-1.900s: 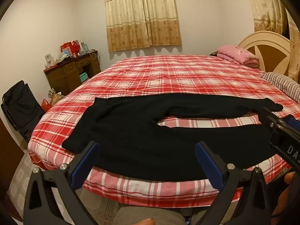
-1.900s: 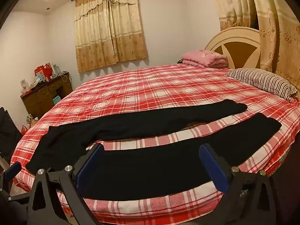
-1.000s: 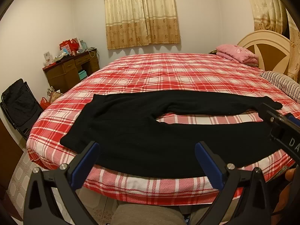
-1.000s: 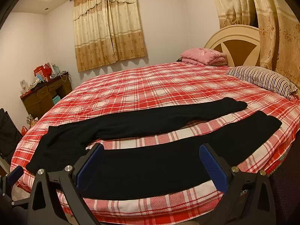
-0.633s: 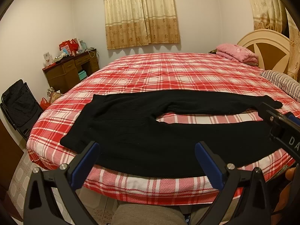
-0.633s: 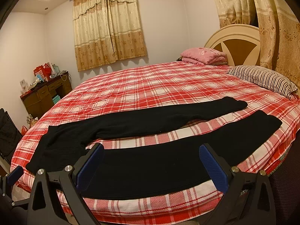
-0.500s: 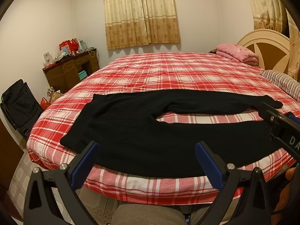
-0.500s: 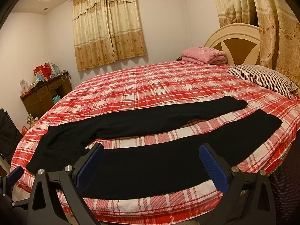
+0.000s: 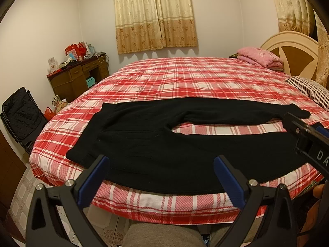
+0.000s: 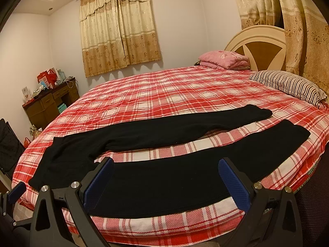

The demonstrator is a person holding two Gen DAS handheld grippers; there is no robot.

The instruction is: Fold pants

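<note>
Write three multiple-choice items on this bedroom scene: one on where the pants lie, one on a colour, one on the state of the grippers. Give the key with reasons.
1. The pants lie
A. on the desk
B. spread flat on the bed
C. on the floor

2. The folded blanket by the headboard is
A. pink
B. green
C. blue

3. The left gripper and right gripper are
A. both shut on cloth
B. one open, one shut
C. both open, holding nothing

Key: B, both legs lie stretched across the plaid cover; A, its cloth is plainly pink; C, blue pads stand wide apart, short of the pants.

Both views sit slightly higher than before, bed a little lower in frame, left claw and right claw raised a touch
</note>
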